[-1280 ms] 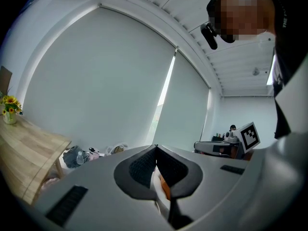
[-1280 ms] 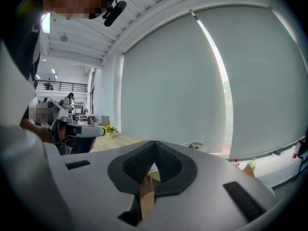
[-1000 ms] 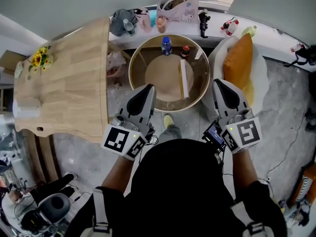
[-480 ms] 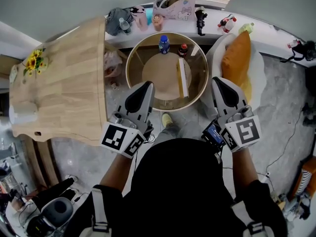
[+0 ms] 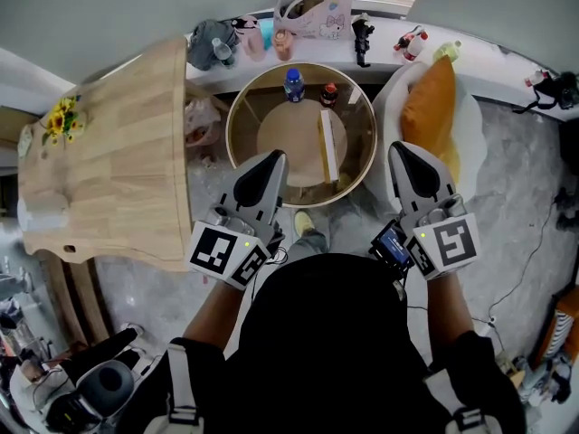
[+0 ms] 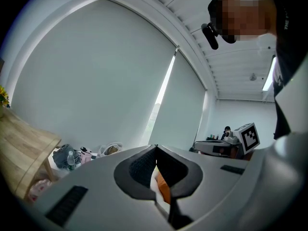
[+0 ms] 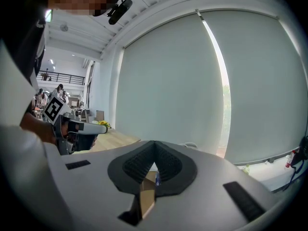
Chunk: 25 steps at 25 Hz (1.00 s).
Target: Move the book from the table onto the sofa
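The round table (image 5: 237, 116) has a raised wooden rim, and inside it lie the book (image 5: 327, 145), a blue bottle (image 5: 293, 85) and a small dark bottle (image 5: 329, 94). A bag (image 5: 317, 12) stands on the ledge behind; what is in it I cannot tell. My left gripper (image 5: 271, 158) and my right gripper (image 5: 401, 148) both have the jaws pressed together with nothing between them. The book lies ahead, between the two grippers, touching neither. The sofa (image 5: 475, 129) with its orange cushion (image 5: 431, 107) is just right of the table.

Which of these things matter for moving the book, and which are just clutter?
Job: book, round table, sofa.
Lying about: blue bottle, bag, sunflowers, wooden table.
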{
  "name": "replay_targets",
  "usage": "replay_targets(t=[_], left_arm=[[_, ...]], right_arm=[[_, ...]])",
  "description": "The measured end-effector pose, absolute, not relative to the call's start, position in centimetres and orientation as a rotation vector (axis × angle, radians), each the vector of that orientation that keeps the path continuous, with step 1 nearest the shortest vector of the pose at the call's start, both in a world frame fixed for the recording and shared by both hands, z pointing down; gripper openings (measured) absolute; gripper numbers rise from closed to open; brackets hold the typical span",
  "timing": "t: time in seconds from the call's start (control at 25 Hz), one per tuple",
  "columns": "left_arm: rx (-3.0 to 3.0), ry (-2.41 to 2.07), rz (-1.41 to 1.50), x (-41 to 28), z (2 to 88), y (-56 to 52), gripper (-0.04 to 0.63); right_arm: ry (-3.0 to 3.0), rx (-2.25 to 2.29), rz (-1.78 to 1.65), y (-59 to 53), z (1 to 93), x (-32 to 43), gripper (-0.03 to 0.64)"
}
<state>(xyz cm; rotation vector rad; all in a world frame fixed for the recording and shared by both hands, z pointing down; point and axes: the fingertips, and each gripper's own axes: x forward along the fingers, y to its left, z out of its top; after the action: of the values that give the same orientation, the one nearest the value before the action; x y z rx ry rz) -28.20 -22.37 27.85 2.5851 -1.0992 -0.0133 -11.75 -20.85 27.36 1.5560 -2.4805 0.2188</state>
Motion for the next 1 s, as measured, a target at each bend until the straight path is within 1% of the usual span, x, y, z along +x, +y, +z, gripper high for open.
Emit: replay_targets(t=[0.36,0.64,1.0], left_arm=[[2.561,-1.145,0.015,-24.5,28.3,-25.3,0.012],[2.519,-1.197,-0.007,-22.4,28.3,-28.3,0.014],[2.466,-1.208,0.117,-19.7,32.9,-30.8,0.019]], right_arm=[[-2.525,1.564,0.210,-25.0,27.2,-7.9,0.012],[-2.525,1.468,0.289,-27.8,29.3,-5.7,0.012],[-2.497,1.419,0.358,-30.6,31.4,-3.2,0.012]])
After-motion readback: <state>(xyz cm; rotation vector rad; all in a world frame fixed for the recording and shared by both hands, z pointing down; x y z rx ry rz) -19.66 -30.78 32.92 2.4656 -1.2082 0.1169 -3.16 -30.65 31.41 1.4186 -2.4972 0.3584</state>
